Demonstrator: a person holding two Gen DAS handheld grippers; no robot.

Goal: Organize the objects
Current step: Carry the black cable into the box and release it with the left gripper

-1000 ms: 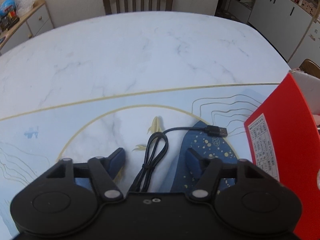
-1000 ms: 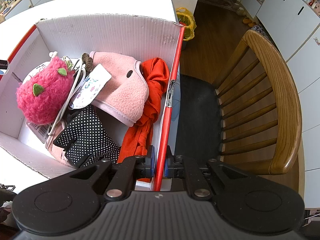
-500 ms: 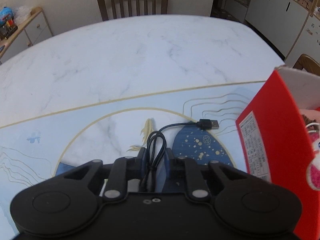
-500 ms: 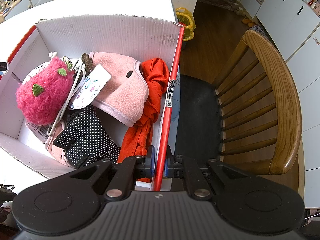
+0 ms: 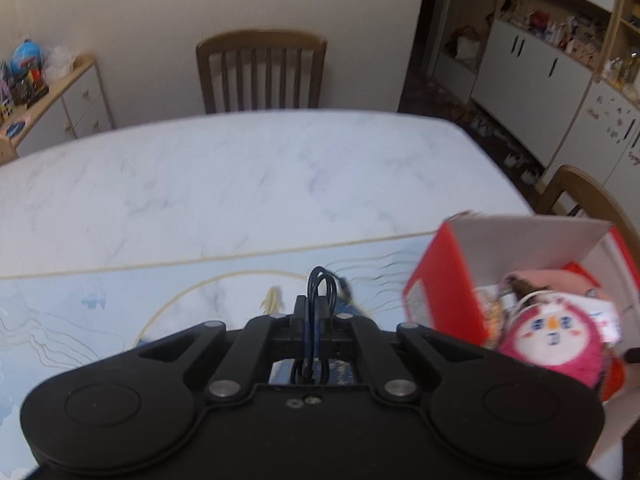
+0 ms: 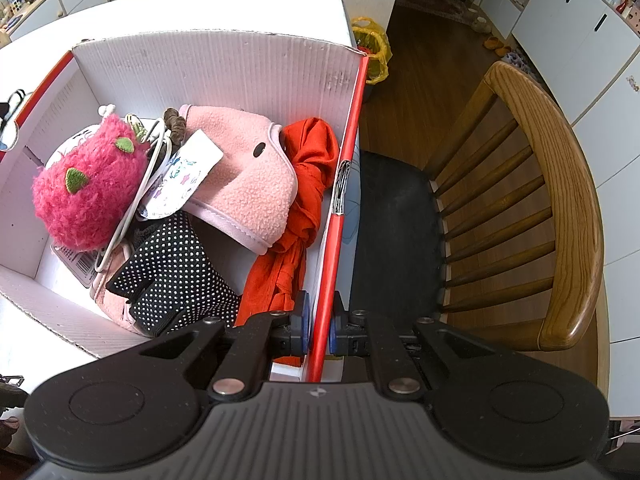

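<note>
The left claw [image 5: 314, 312] is gripping the bundled black cable [image 5: 318, 286], loop sticking out along its fingers, above the table [image 5: 240, 184]. The red box [image 5: 444, 276] is lying at three o'clock, nearest this hand, already holding a pink plush toy [image 6: 86, 188], pink fleece [image 6: 248, 184] and orange cloth [image 6: 308, 184]. The right claw [image 6: 320, 328] is clamping the box's wall.

1. No text can be read with certainty.
2. A white printed label [image 5: 417, 295] is seen on the red box [image 5: 444, 276]; its print is blurred.
3. A barcode tag [image 6: 76, 262] is seen inside the box; its digits are too small.
</note>
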